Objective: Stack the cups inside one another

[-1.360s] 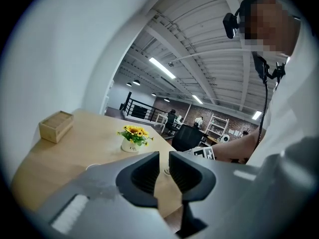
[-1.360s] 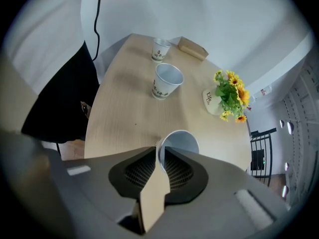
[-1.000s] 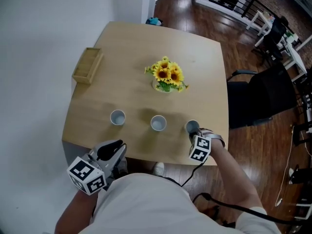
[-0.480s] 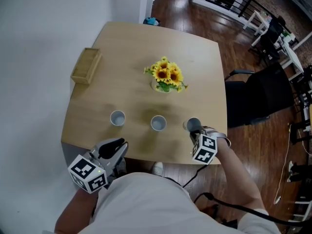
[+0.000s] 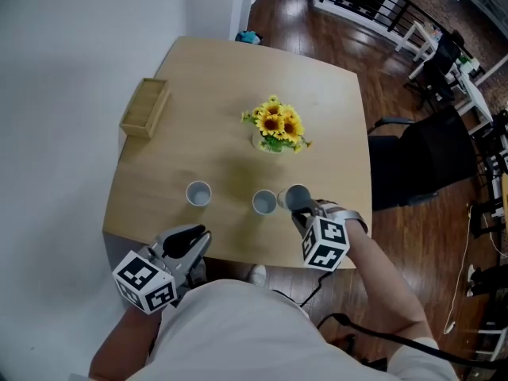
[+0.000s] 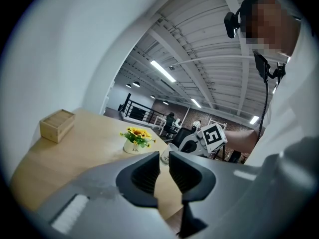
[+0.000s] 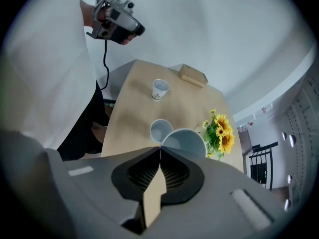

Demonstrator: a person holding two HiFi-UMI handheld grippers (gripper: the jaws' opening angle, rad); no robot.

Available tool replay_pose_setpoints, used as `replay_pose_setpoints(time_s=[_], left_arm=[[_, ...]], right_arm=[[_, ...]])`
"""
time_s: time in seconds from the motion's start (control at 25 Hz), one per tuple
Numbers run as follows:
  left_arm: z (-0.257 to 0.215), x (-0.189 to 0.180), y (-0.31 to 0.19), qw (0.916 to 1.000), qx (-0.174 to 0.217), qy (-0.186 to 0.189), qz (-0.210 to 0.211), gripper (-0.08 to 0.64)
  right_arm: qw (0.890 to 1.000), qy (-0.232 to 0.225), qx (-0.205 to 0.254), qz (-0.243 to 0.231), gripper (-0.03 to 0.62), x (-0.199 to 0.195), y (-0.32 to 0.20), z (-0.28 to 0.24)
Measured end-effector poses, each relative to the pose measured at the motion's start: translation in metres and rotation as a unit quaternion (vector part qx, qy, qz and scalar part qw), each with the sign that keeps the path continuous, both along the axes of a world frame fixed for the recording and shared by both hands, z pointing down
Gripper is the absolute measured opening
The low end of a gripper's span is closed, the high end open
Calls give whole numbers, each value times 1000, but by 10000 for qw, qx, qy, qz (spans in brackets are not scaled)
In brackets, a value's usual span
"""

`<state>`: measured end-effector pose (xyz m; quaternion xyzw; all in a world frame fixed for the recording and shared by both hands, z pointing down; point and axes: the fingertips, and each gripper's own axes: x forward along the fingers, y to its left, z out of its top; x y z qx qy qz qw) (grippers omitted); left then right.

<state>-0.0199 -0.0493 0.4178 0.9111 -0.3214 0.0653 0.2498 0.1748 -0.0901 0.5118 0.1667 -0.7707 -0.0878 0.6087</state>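
Three white cups are in play on the wooden table [image 5: 206, 94]. One cup [image 5: 198, 193] stands at the left and a second, middle cup [image 5: 263, 202] stands near the table's front. My right gripper [image 5: 304, 212] is shut on the rim of the third cup [image 5: 296, 197], which is tilted and sits just right of the middle cup. The right gripper view shows the held cup [image 7: 184, 141] pinched at my right gripper [image 7: 160, 149], with the middle cup [image 7: 159, 129] right beside it. My left gripper [image 5: 189, 243] hangs off the table's front edge, slightly open and empty.
A pot of sunflowers [image 5: 275, 129] stands mid-table behind the cups. A wooden box [image 5: 144, 107] lies at the table's left edge. A black chair [image 5: 421, 161] is off to the right of the table. The white wall runs along the left.
My right gripper has carried its cup leftward from the table's front right to just beside the middle cup, tilting it. The left gripper has stayed put.
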Motion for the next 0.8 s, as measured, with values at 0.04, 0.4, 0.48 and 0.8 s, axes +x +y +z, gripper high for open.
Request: replay_pose_setpoints(time_s=[0.04,0.4,0.48,0.8], left_arm=[[0,-3,0,10000,1,5,-4,67],[1,-25,-3,9999,14,69,-88,66],[2,-30,-3,9999,-12,67,-125,66],[10,-45,-4,9998,-45,83,-188,66]], right_arm=[[10000,-1,-8,-49,15,-6,-1,-1],[9992,93,-234,-317,15,-39,-4,9],[9989,115,-310,-333,15,-43,-4,14],[9972,219,-636,-328,15,-50,-6,37]])
